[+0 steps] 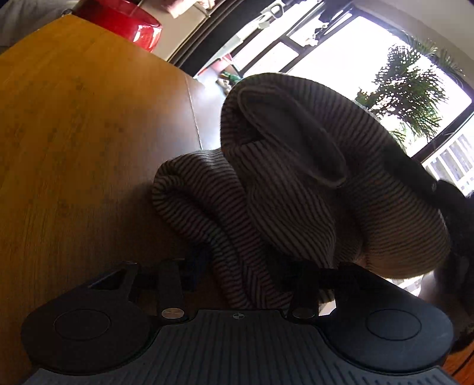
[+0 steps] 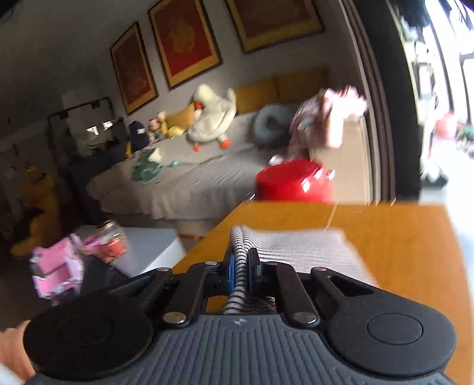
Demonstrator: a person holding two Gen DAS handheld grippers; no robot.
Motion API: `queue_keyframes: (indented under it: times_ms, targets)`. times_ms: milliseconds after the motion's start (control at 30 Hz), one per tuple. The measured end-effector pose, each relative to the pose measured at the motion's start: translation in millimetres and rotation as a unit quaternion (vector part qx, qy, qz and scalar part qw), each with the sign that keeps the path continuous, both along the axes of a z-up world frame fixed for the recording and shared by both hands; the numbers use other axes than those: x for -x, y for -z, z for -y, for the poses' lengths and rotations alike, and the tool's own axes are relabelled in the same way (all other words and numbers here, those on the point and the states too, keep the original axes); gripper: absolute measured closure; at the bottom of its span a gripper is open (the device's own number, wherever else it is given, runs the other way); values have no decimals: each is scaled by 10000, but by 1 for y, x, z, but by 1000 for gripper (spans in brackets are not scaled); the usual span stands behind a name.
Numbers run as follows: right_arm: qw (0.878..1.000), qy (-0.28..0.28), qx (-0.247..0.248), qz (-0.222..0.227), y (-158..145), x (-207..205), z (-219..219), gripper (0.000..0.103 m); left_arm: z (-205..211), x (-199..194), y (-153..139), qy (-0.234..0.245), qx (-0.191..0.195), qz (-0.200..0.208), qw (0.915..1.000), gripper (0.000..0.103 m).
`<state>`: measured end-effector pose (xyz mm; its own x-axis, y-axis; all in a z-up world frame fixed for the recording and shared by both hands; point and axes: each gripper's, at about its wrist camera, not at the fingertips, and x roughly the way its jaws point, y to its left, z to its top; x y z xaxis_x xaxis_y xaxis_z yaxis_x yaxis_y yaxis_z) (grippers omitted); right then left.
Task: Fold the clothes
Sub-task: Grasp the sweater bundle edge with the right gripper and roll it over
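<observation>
Looking along my left tool (image 1: 241, 278), I see the striped garment (image 1: 266, 183) bunched up just ahead, a fold of it running down between the fingers; whether they pinch it I cannot tell, since the tips sit in deep shadow. It rests on the wooden worktop (image 1: 74, 133), a red pot (image 1: 127, 20) far ahead.

On the right, my tool (image 2: 241, 268) is clenched on a striped garment (image 2: 296, 248) fold, cloth spreading ahead over the worktop (image 2: 400, 237), red pot (image 2: 293, 180) beyond.
</observation>
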<state>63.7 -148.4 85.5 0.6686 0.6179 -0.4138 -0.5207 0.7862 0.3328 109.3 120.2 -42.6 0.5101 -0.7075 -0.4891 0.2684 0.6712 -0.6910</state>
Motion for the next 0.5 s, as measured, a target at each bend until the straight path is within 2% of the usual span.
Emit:
queue_keyframes:
  times_ms: [133,233,300,500]
  targets:
    - [9935,-50,-573,-983,44,-9,-5,95,-10,-1,5,-58,144,-93,9998,62]
    - [9781,-59,-1463,-1478,69,-13,-1,94,-11,-3,7,-67,183,-89,9998,65]
    - [9730,-114,-1718,-1540,78,-14,-6,94,-8,-1,6,-87,61,-20,9999,73]
    - [9749,9,-1678,-1467,92,-17,-9,94,-6,0,3,-114,17,13,9999,75]
